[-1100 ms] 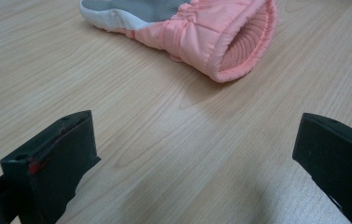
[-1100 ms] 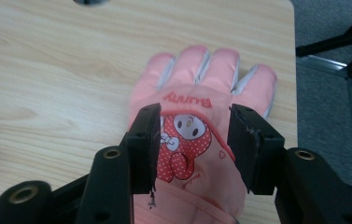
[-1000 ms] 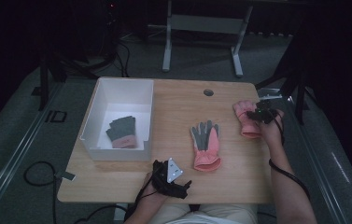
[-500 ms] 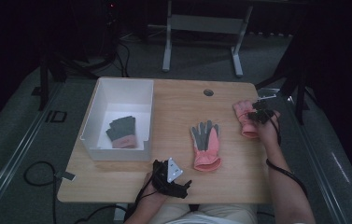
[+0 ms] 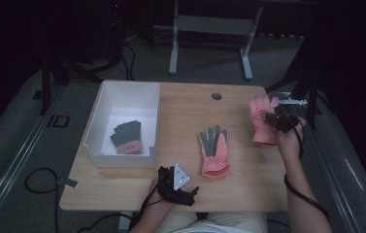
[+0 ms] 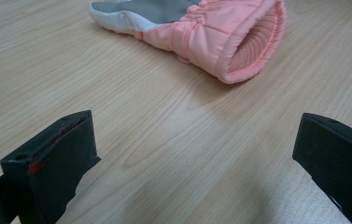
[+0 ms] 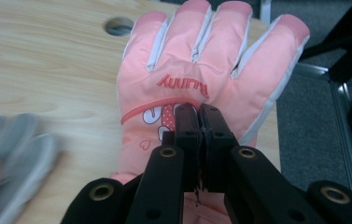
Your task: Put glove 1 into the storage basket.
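At the near edge of the bench (image 5: 122, 194), the left tongs (image 5: 176, 186) rest in the person's left hand, low over the wood. In the left gripper view their two black jaws stand wide apart with bare bench between them and nothing held.

Just beyond them, a pink glove with a grey palm (image 5: 214, 149) lies flat near the middle of the bench, fingers pointing away and its ribbed cuff (image 6: 253, 46) open toward the left tongs; it is near them but not touching.

To the left stands a white box (image 5: 104, 116), and inside it lies a dark grey glove pair with a pink cuff (image 5: 127, 137), resting on the box floor toward its near side.

Farther off, at the right side of the bench, the right tongs (image 7: 200, 122) have just closed and are clamped together on the back of the second pink glove (image 7: 197, 70), pinching a fold of its fabric just below the red lettering. In the high view that glove (image 5: 262, 121) hangs from the tongs with its fingers pointing away, close to the bench's right edge, the cuff end low toward the wood.

Beyond the gloves, a round cable hole (image 5: 216, 96) sits in the bench near its far edge.
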